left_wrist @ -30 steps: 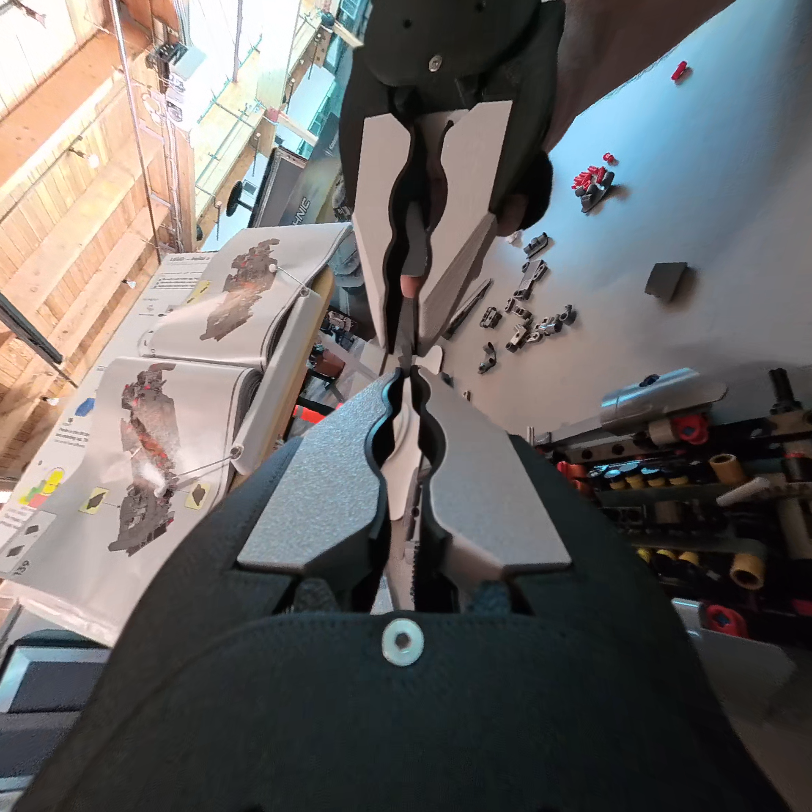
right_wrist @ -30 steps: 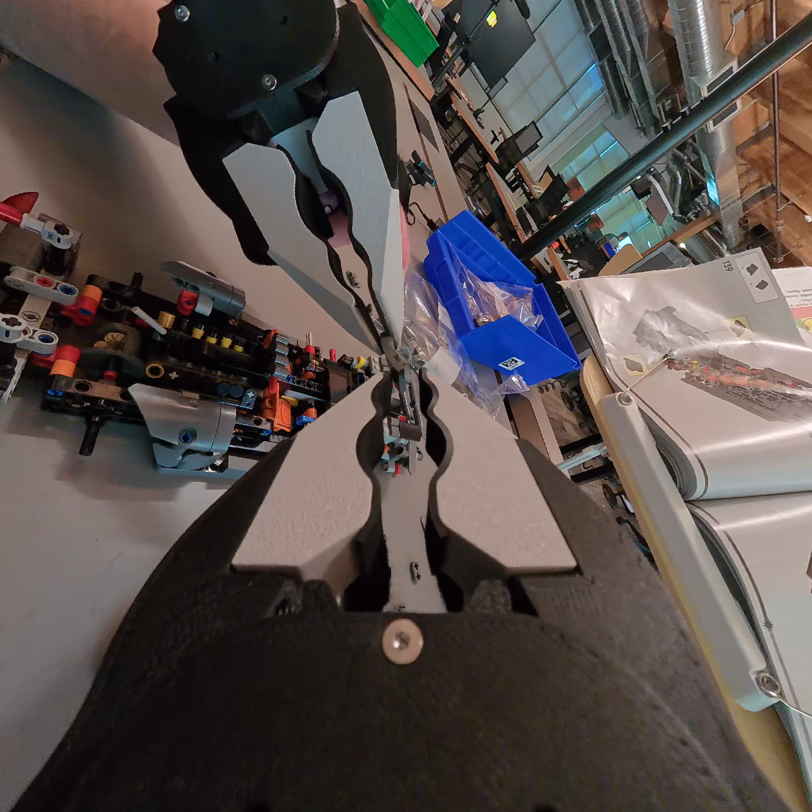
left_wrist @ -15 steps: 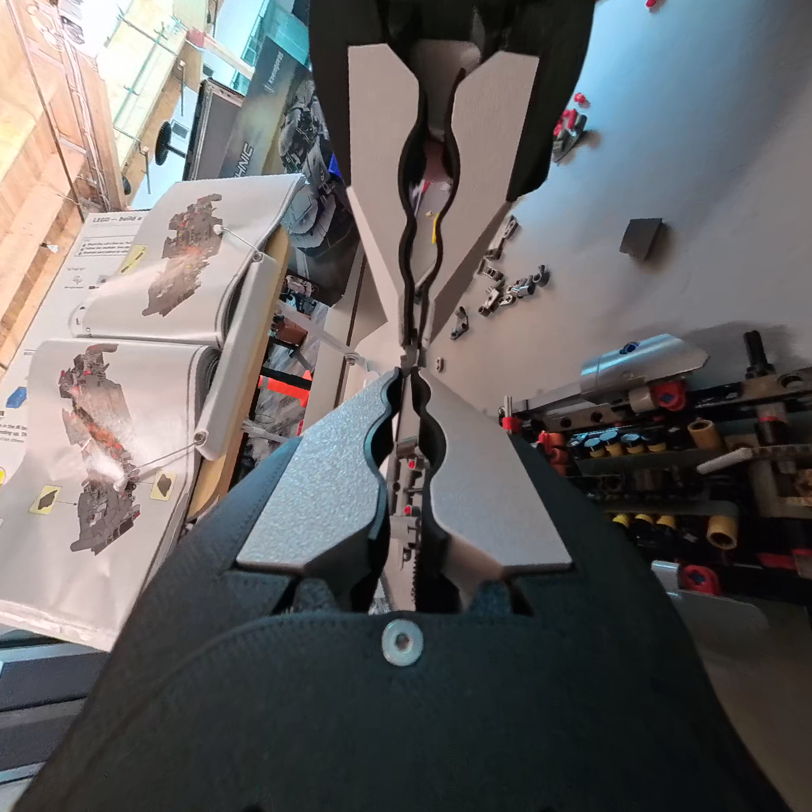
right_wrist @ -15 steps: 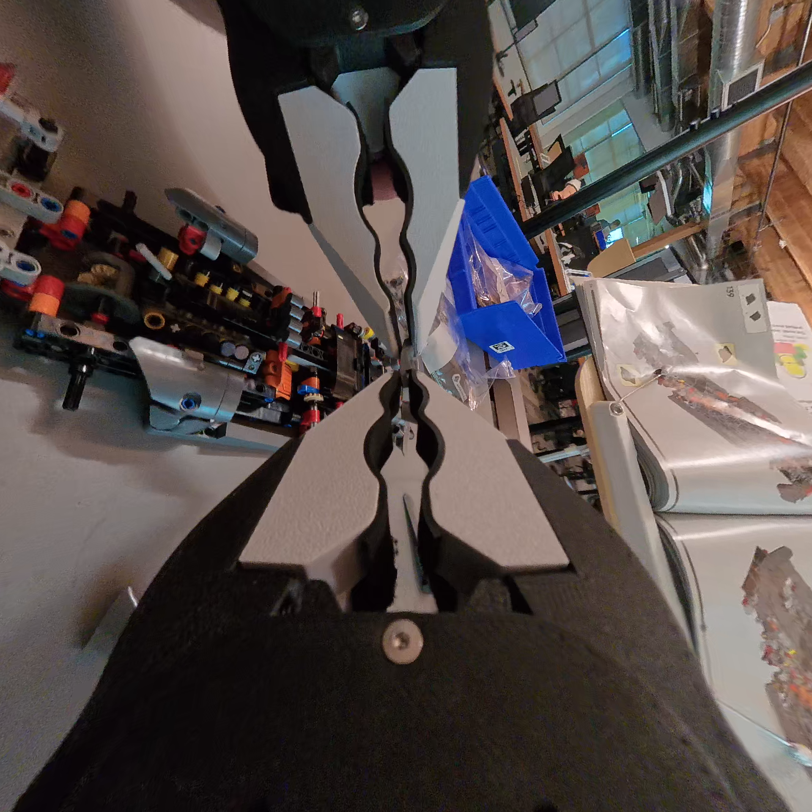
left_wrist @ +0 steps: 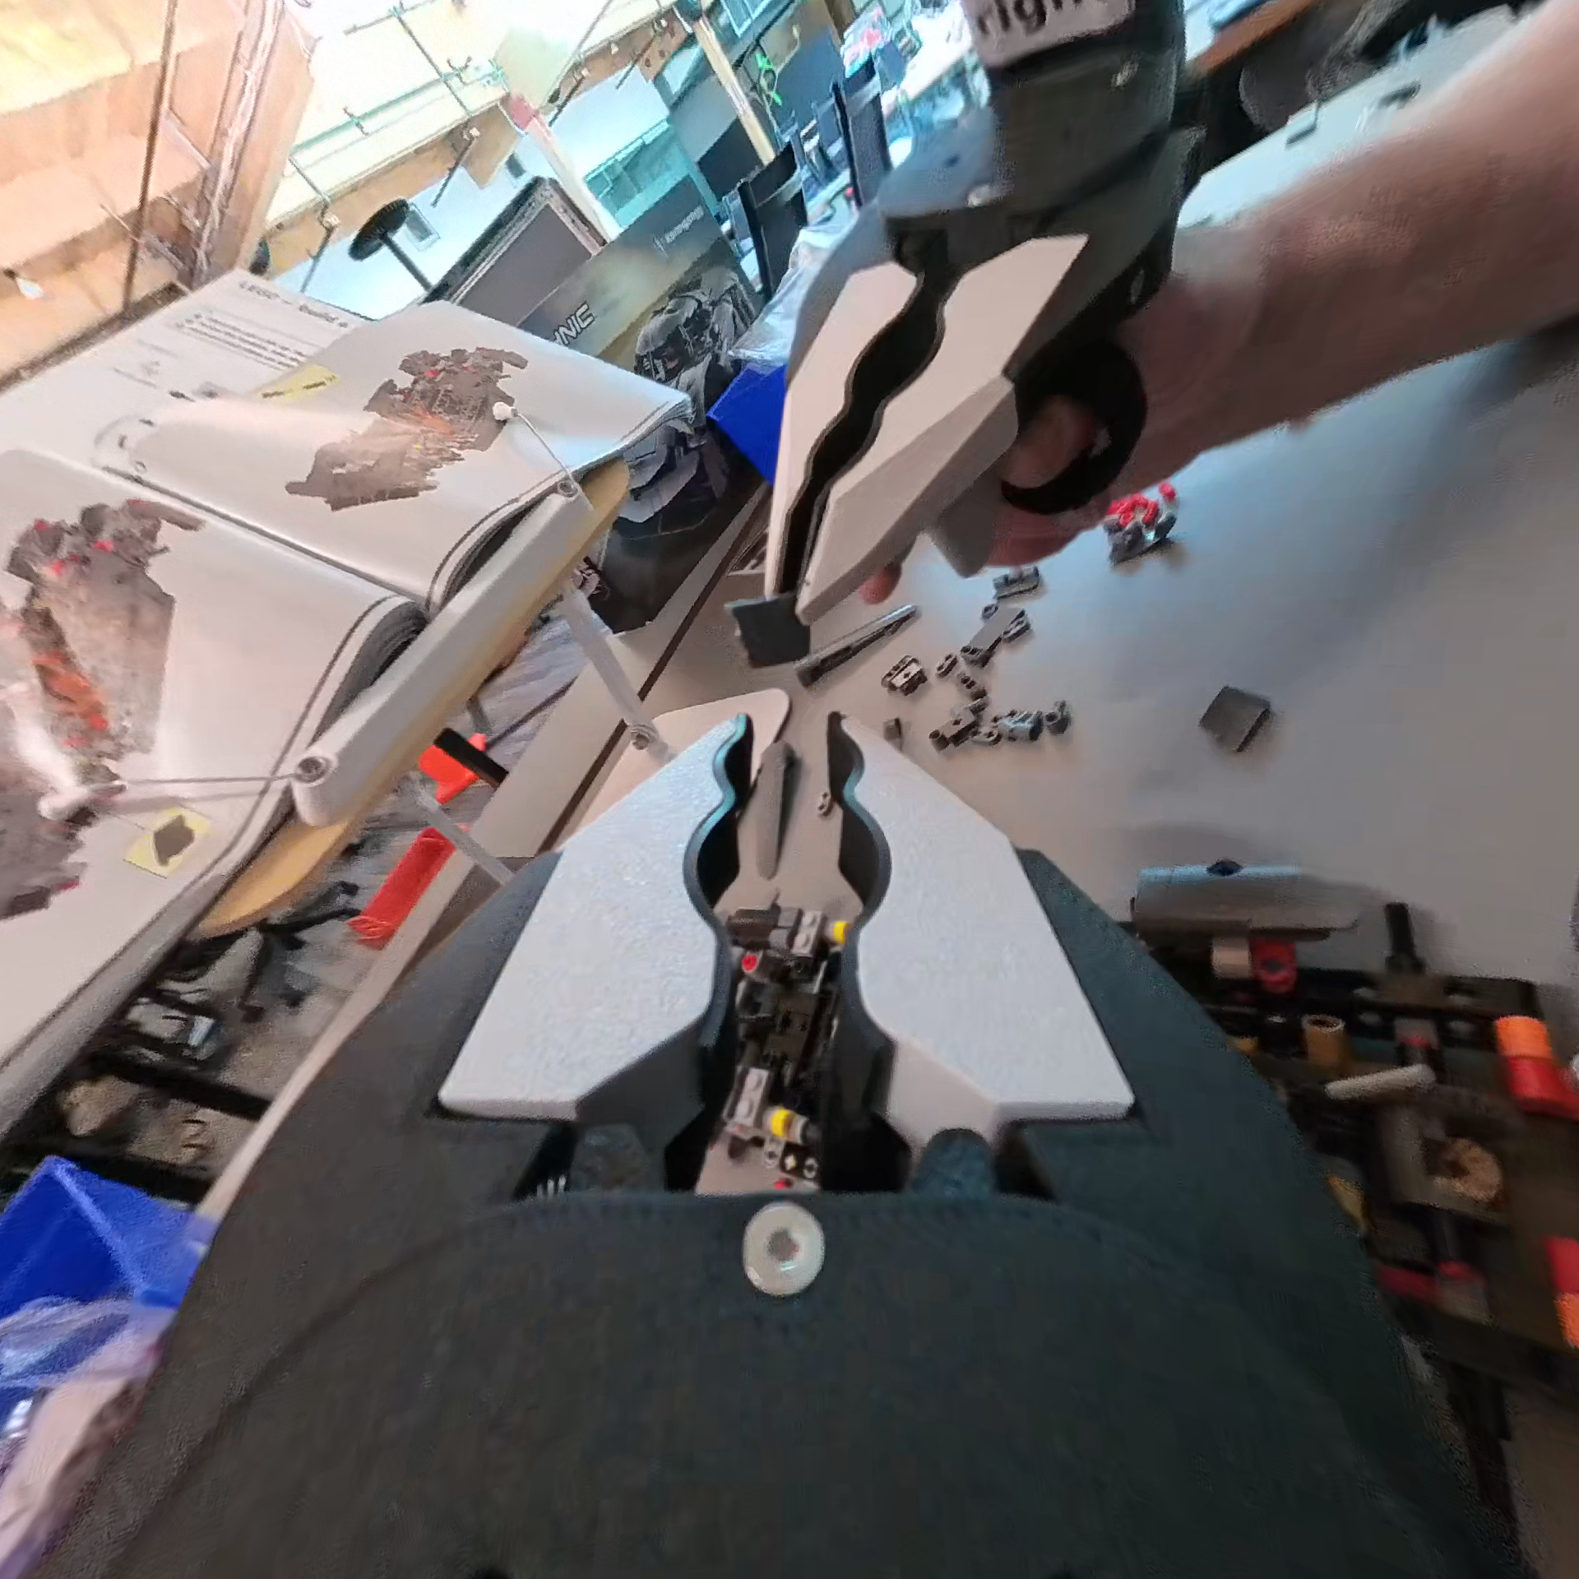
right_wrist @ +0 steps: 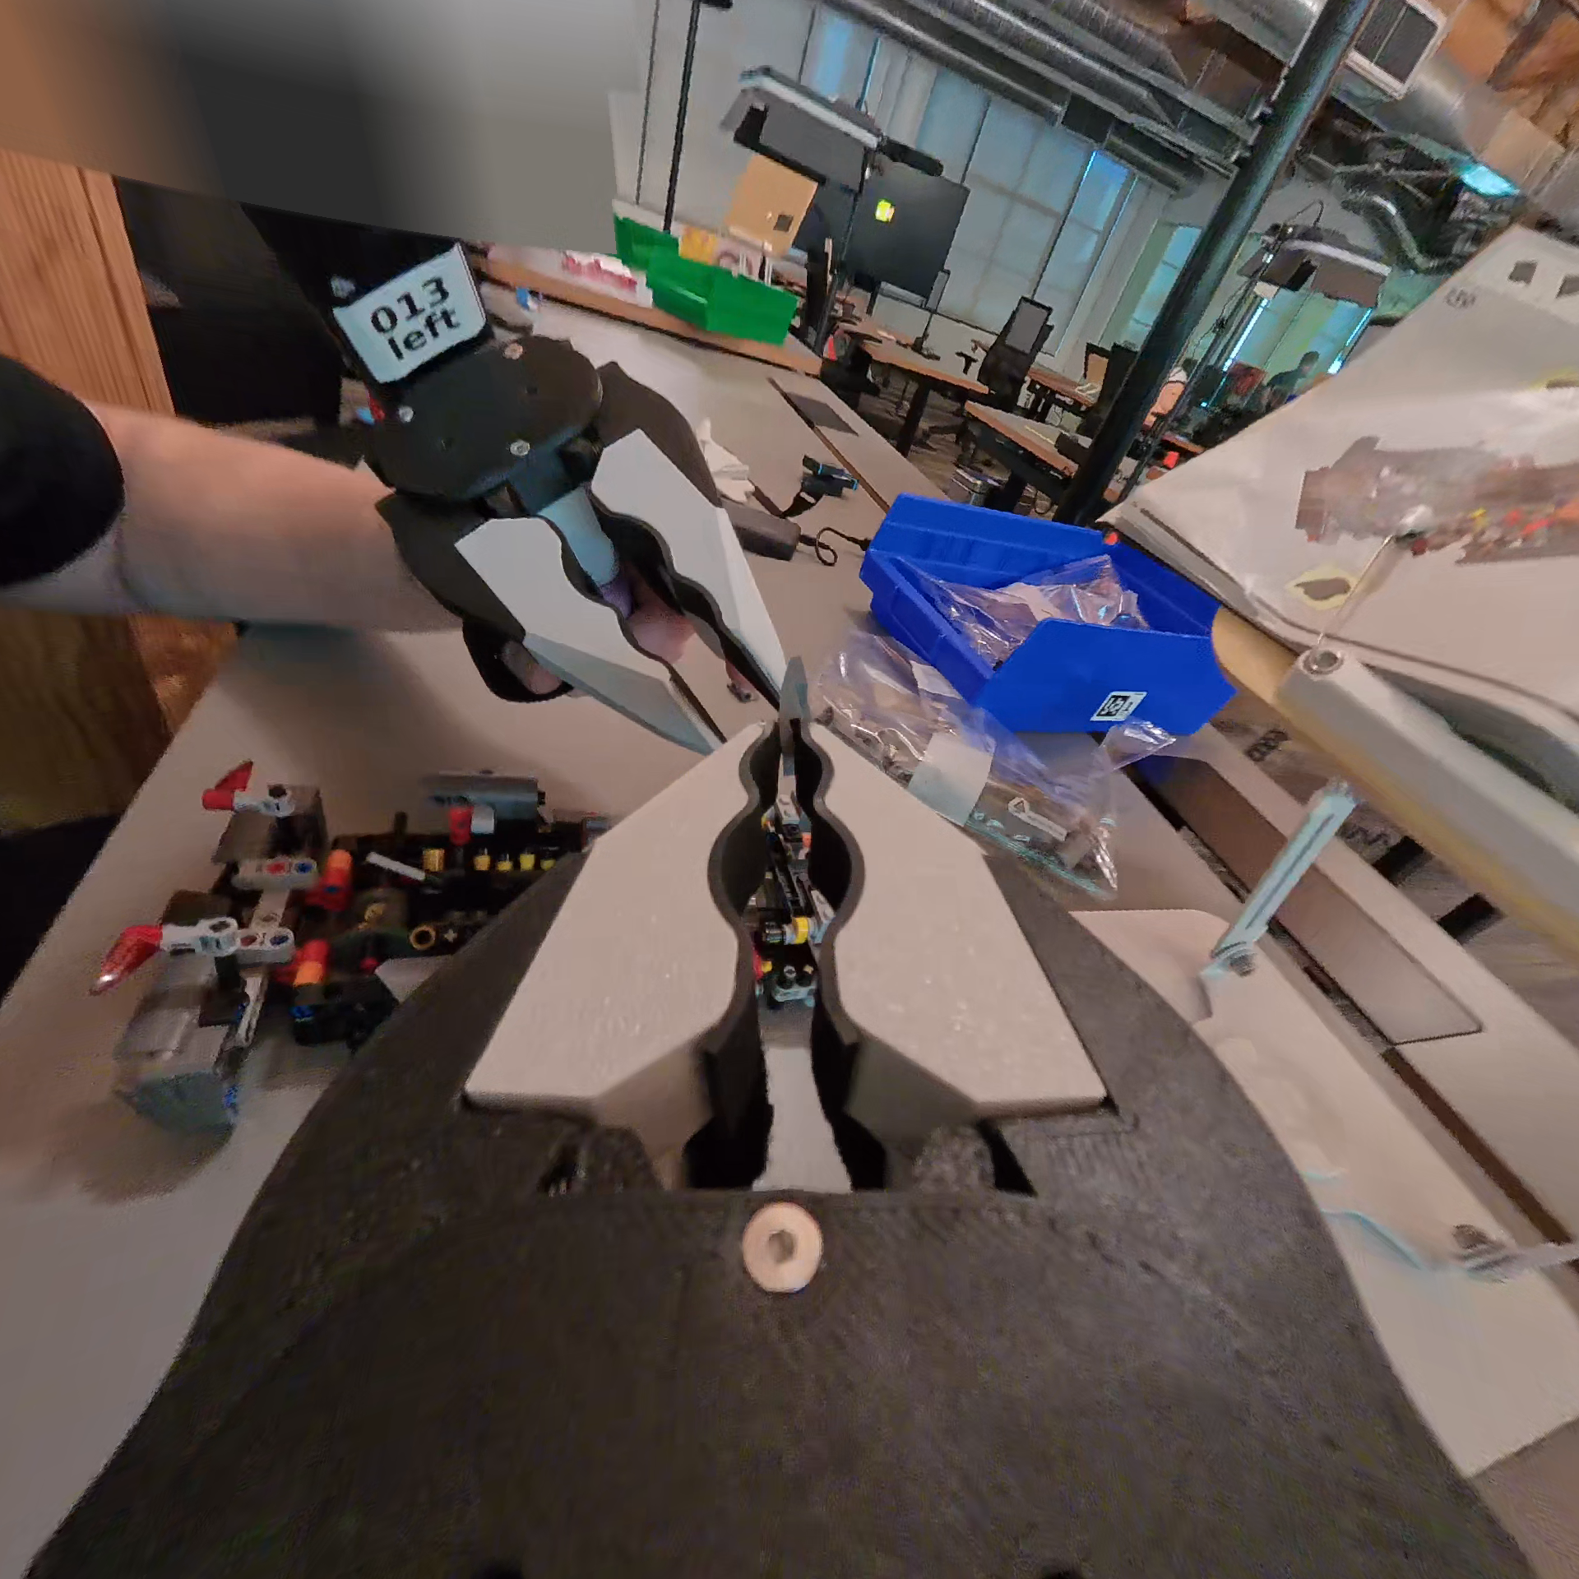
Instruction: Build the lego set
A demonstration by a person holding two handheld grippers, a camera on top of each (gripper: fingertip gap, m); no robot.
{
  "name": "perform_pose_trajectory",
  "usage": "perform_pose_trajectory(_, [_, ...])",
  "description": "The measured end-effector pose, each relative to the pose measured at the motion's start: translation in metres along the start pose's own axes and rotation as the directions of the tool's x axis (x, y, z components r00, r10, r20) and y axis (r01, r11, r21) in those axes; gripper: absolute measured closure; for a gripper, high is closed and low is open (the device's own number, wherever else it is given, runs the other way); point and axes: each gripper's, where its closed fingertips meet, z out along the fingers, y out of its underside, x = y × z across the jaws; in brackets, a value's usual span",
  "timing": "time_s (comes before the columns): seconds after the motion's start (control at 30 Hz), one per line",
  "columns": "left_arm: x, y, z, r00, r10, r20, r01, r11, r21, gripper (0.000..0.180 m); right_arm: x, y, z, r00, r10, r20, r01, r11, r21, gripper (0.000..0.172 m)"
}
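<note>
Right claw (right_wrist: 790, 733) clamped on a thin dark grey panel (left_wrist: 771, 634) that pokes out at 12 o'clock. Left claw (left_wrist: 790, 726) parted, just short of the panel. Firm, level pinch advisable above the surface (left_wrist: 1282, 641); loose grey pieces (left_wrist: 1000, 726) at 2 o'clock.

Big windows (right_wrist: 1008, 162), black pillar (right_wrist: 1196, 256), desks (right_wrist: 1008, 410), wood wall (left_wrist: 102, 102), ceiling ducts (right_wrist: 1333, 128)
</note>
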Motion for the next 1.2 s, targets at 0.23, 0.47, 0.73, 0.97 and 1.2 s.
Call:
perform_pose_trajectory(0.23, [-0.029, 0.01, -0.009, 0.996, -0.08, 0.05, 0.08, 0.997, -0.002, 0.168, 0.023, -0.003, -0.01, 0.993, 0.117, -0.025, -0.115, 0.991, 0.069, 0.172])
perform_pose_trajectory(0.47, [-0.05, 0.019, -0.019, 0.987, -0.147, 0.064, 0.148, 0.989, -0.008, 0.17, 0.038, 0.001, -0.015, 0.972, 0.236, -0.014, -0.233, 0.965, 0.118, 0.172])
perform_pose_trajectory(0.73, [-0.043, 0.021, -0.015, 0.987, -0.153, 0.04, 0.154, 0.988, -0.022, 0.17, 0.033, 0.001, -0.012, 0.967, 0.254, 0.018, -0.254, 0.959, 0.125, 0.172])
perform_pose_trajectory(0.97, [-0.041, 0.021, -0.015, 0.987, -0.16, 0.025, 0.16, 0.987, -0.023, 0.171, 0.025, -0.001, -0.01, 0.965, 0.257, 0.062, -0.263, 0.957, 0.125, 0.171])
perform_pose_trajectory(1.2, [-0.028, 0.02, -0.012, 0.983, -0.175, -0.048, 0.174, 0.984, -0.022, 0.172, 0.015, 0.002, -0.005, 0.951, 0.287, 0.119, -0.299, 0.948, 0.107, 0.171])
